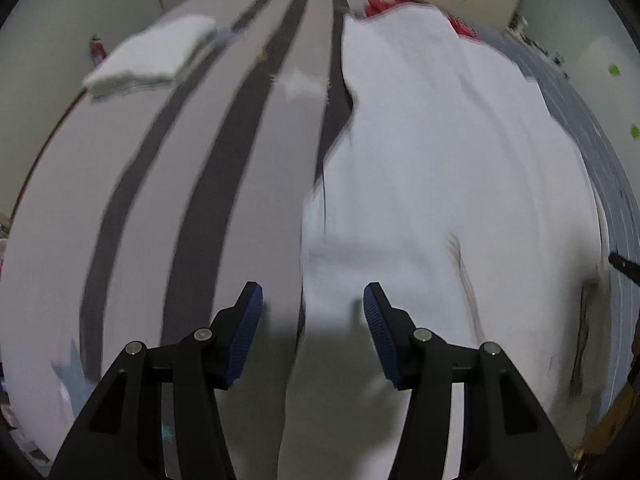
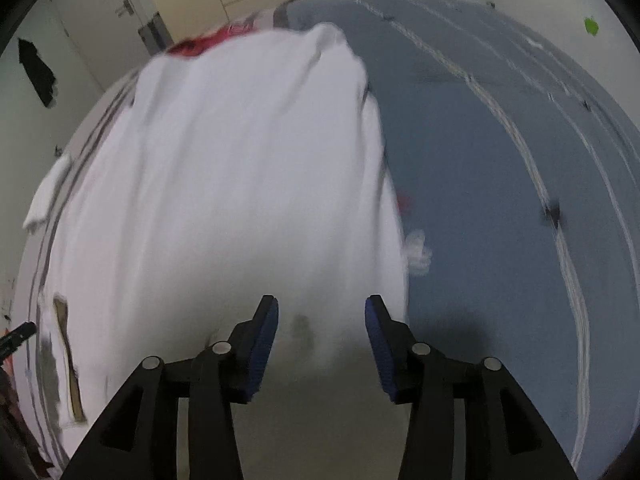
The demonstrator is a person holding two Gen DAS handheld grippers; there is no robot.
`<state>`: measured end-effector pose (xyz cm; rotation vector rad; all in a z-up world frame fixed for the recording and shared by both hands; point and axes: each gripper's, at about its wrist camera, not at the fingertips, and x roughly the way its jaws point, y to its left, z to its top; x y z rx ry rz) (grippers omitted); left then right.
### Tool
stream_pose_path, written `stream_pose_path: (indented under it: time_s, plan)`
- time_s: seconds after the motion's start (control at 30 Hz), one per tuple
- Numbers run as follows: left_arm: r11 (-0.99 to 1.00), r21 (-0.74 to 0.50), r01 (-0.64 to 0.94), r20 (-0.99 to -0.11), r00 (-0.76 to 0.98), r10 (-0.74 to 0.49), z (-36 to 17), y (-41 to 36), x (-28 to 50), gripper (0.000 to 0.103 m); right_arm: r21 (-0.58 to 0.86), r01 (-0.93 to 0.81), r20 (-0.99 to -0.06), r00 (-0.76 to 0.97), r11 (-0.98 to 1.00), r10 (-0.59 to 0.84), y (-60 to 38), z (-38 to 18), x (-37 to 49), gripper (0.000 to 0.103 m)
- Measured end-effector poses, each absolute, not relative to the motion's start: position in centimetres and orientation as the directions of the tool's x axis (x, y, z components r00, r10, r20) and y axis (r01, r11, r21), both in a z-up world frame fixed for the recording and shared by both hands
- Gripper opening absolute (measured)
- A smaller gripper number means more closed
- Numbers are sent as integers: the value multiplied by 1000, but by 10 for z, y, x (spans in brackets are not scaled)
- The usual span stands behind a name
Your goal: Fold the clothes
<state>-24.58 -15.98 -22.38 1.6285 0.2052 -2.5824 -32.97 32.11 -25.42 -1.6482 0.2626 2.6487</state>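
Fingers [image 1: 251, 320] of the left gripper [image 1: 313, 300] stand spread apart with nothing between them, over the near left edge of a white garment [image 1: 420, 152] spread on a grey striped bed cover [image 1: 160, 168]. A folded white cloth [image 1: 148, 56] lies far left, and red fabric [image 1: 384, 2] peeks out beyond the garment.

From the right wrist, the right gripper [image 2: 321, 312] is likewise released, hovering over the garment's near right edge [image 2: 240, 160]; a blue sheet [image 2: 480, 152] lies alongside. Both views are motion-blurred.
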Motion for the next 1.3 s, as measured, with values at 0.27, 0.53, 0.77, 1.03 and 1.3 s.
stream_pose_path:
  time_s: [0.27,0.53,0.77,1.03,1.3]
  plan:
    - [-979,-131,157,-853,-521,31,-215,-159,-398,50,127,-137,-888,-458,-982,-51,360,-259,-454,55]
    - [-985,-144,99,-845,-531,70,-239,-151,-519,50,133,-198,-893,-449,-971,-31,389,-274,-577,55]
    - [-990,-128,57,-861,-502,82,-263,-156,-615,50,135,-192,-890,-455,-972,-34,392,-284,-650,55]
    - [-986,-158,50,-866,-487,114,-277,-157,-679,50,157,-183,-886,-460,-970,-57,394,-291,-703,55]
    - [-987,-160,16,-878,-460,135,-296,-146,-699,49,166,-163,-898,-432,-972,-81,391,-306,-730,56]
